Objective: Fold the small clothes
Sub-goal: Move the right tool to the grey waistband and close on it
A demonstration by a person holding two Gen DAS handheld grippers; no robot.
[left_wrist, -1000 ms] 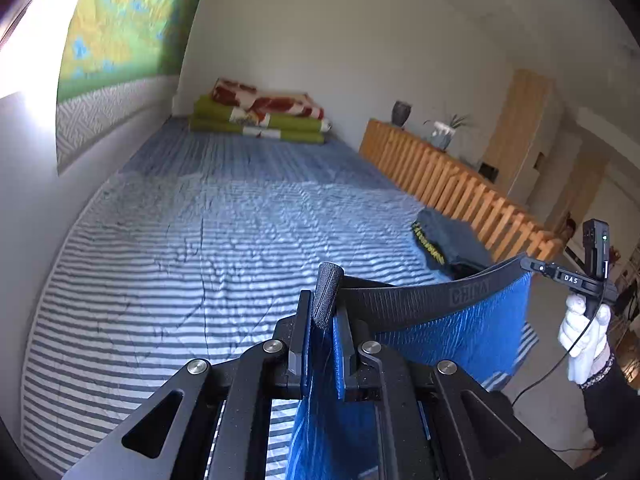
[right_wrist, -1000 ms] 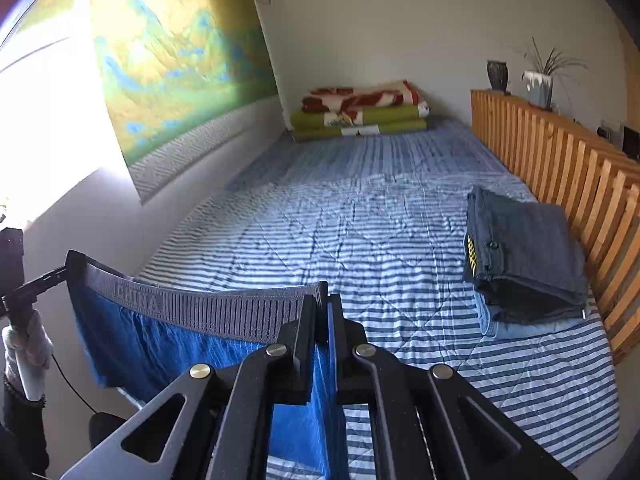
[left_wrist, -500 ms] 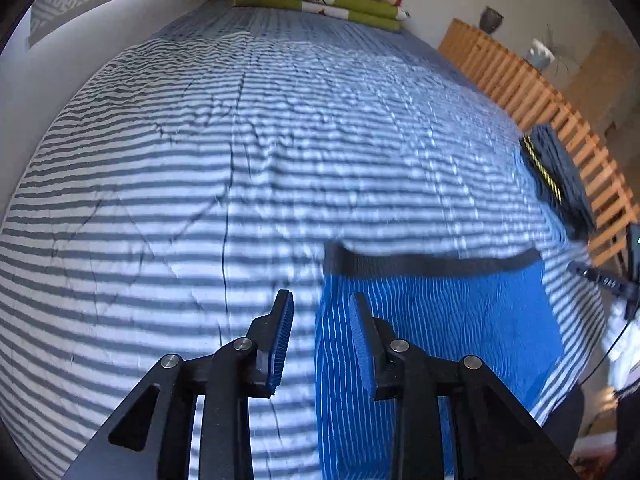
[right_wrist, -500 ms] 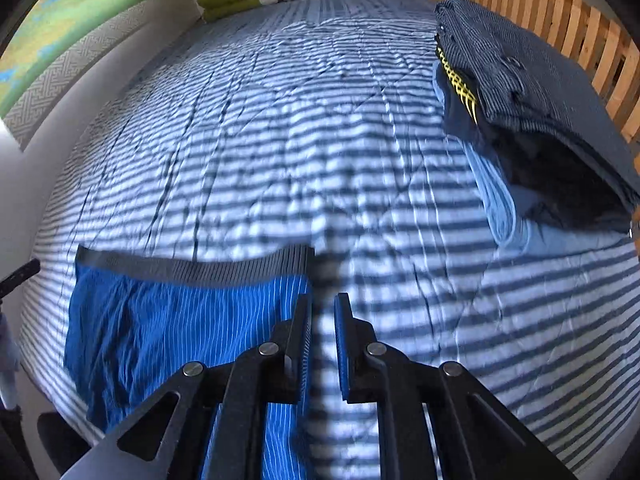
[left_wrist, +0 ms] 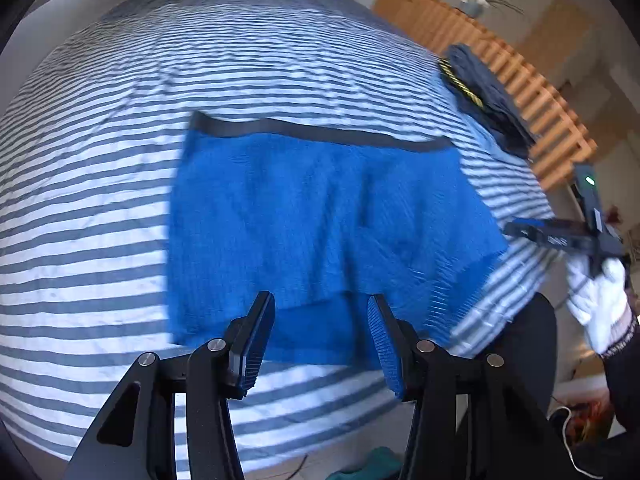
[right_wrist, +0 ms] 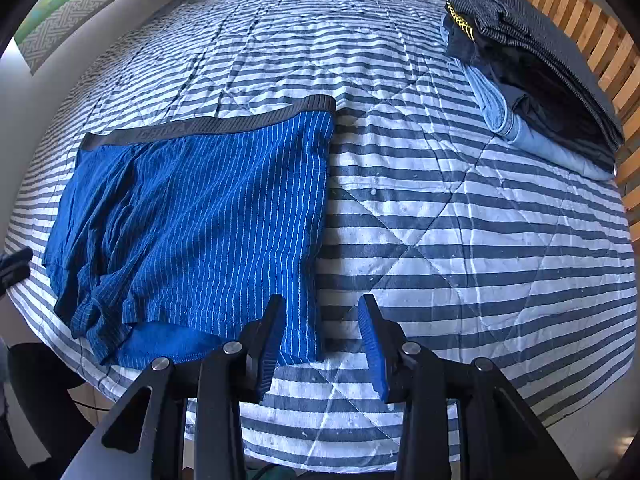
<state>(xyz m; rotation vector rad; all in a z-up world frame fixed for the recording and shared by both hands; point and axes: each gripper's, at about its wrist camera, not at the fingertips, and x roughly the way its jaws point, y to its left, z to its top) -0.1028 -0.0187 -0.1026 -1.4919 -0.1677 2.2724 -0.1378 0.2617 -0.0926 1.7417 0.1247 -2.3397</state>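
— What fills your view?

— A bed with a grey-and-white striped quilt (right_wrist: 460, 208). Blue pinstriped boxer shorts (right_wrist: 200, 216) lie spread flat on it near the foot edge, dark waistband (right_wrist: 216, 122) toward the headboard end. A stack of folded dark clothes (right_wrist: 532, 60) sits well apart, by the wooden slatted rail (right_wrist: 600, 32).

— And your tongs?

— My left gripper (left_wrist: 320, 336) hovers over the shorts' hem, released, fingers spread and empty. My right gripper (right_wrist: 322, 340) is spread too, holding nothing, poised at the shorts' lower right corner. A white-gloved hand (left_wrist: 600, 300) holds it, seen from the left camera.
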